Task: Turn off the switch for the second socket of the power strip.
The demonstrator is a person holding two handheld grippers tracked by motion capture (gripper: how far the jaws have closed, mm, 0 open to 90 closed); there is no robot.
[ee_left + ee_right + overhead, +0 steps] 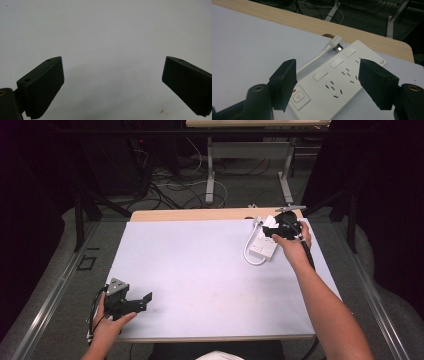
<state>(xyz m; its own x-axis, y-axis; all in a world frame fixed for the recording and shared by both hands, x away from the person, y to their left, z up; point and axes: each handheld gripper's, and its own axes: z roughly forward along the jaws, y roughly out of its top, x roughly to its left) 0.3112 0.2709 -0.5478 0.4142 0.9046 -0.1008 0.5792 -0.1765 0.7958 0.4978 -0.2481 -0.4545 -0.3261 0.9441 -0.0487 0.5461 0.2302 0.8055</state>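
Because the right gripper (327, 83) hovers with jaws apart over the slick power strip (338, 82), an off-centre squeeze could skid it off the worktop (200, 270).

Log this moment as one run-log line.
right gripper: open, jaws astride power strip | left gripper: open, nothing between jaws, over white mat | strip's plug: lying loose near far edge
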